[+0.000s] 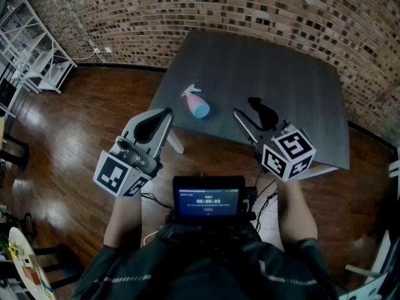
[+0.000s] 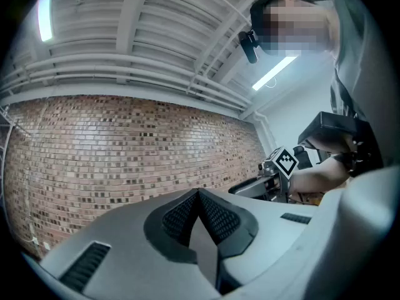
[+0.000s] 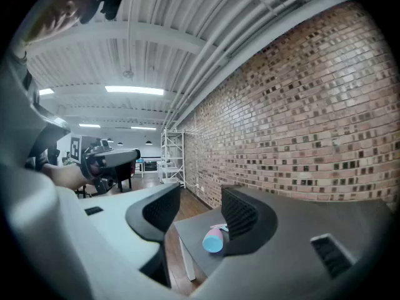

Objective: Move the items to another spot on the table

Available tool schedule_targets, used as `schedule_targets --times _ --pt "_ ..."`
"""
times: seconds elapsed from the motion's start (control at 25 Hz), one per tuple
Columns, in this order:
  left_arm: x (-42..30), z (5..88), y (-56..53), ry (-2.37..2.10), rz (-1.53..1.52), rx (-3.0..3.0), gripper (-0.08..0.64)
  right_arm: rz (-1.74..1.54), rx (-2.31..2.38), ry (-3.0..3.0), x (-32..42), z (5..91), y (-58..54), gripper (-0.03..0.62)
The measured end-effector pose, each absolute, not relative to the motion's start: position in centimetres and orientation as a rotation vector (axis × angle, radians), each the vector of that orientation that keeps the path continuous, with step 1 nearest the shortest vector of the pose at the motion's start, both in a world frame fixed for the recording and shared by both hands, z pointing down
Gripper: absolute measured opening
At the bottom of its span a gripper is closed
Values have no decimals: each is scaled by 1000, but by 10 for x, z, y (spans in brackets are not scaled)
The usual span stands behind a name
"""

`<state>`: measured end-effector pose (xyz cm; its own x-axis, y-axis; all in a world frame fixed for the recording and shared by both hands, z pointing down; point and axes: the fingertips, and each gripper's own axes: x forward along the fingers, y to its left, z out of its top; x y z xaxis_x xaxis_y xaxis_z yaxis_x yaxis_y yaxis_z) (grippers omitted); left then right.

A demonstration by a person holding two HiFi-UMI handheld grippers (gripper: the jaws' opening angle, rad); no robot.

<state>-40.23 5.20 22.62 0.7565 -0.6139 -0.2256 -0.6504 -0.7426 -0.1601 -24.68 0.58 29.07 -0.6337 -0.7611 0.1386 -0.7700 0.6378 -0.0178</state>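
Dark matte tabletop (image 1: 300, 92) — pink-and-blue spray bottle (image 1: 196, 103)

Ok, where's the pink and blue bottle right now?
In the head view the bottle lies on its side near the dark table's front left edge, just beyond the tip of the left tool.

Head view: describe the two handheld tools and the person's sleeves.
Both the left tool and right tool have pale grey bodies with black ribbed pads. Each carries a white cube printed with black square markers. Thin black cables trail back from them. The person wears dark short sleeves with light stripes.
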Motion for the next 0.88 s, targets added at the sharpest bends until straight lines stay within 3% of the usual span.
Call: schedule_targets --times 0.16,0.28,0.8,0.88 --pt "-432 226 12 1035 237 -2713 -7 134 1247 -2718 -275 296 -39 215" --pt "-452 227 -19 1047 234 -2705 -8 160 1200 -2692 -297 307 -74 308" --pt "-525 257 -140 1128 252 -2715 -7 313 1105 -2579 -368 377 -210 309" --pt "-534 261 -154 1129 259 -2710 -7 347 1088 -2556 -379 391 -226 365"
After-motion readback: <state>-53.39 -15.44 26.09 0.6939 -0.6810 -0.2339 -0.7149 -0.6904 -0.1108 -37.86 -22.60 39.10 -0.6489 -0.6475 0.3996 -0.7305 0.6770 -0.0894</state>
